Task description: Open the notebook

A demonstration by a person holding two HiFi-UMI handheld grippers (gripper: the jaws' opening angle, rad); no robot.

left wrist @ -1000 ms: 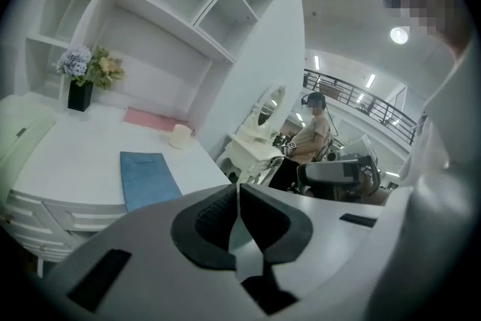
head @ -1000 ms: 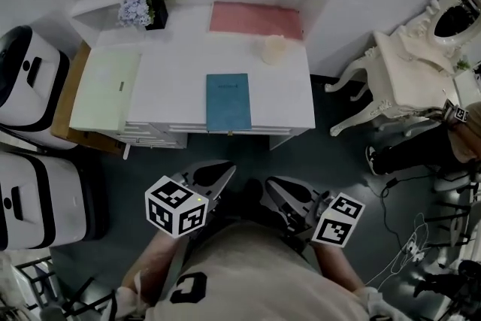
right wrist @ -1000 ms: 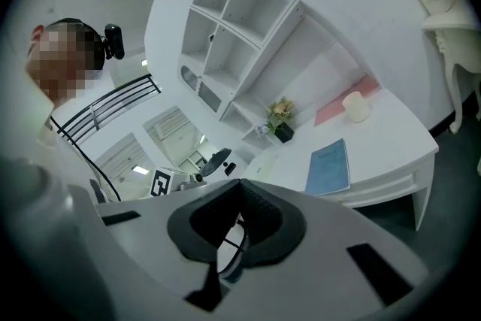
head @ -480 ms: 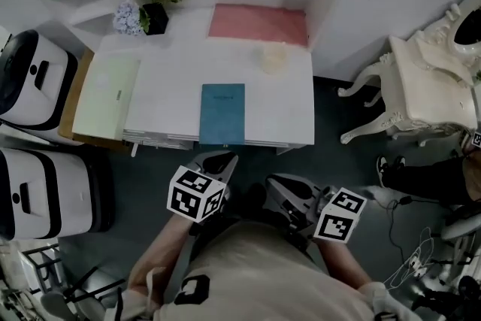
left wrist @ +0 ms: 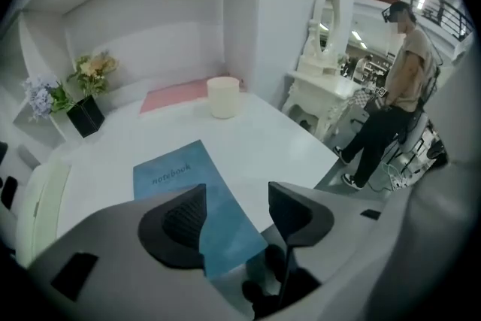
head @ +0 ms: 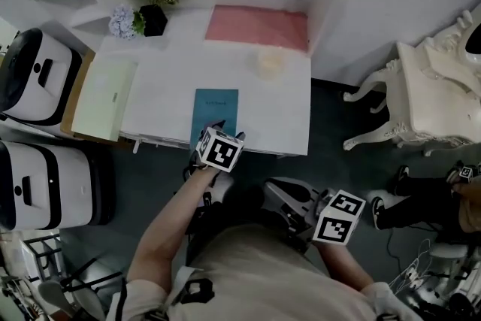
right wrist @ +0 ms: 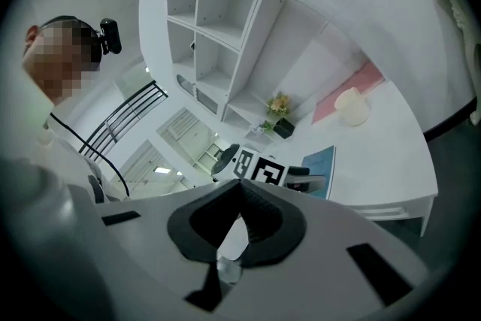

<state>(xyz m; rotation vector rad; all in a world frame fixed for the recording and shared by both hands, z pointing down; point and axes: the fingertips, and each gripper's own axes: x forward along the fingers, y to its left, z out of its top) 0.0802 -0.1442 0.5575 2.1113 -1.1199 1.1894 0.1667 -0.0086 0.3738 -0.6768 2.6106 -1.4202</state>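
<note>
Now my left gripper (left wrist: pixel 237 201) tilts steeply down over the near end of the notebook (left wrist: pixel 176 175), its jaws spread wide after just opening. Between the two dark pads I see the near corner of the blue cover, but neither pad presses on it. I cannot tell whether a tip touches the cover. In the head view the marker cube sits right at the front edge of the white desk (head: pixel 169 75), over the notebook's near end.

My right gripper (right wrist: pixel 238 190) has its jaws pressed together with nothing between them. It hangs close to my body, well apart from the desk, and points roughly level toward it.

The notebook lies closed and flat on the desk, with its near end at the front edge and the word "notebook" printed toward its far end. Beyond it and a little to the right stands a cream cup (left wrist: pixel 223 96). Behind that, a pink mat (left wrist: pixel 176 95) lies along the back of the desk. In the back left corner stand a black pot of yellowish flowers (left wrist: pixel 92 70) and, beside it, a bunch of pale blue ones (head: pixel 120 20). A pale green folder (head: pixel 105 98) lies at the desk's left end. To the right of the desk stands a white dressing table (left wrist: pixel 325 79), and a person (left wrist: pixel 398 94) stands beyond it.
</note>
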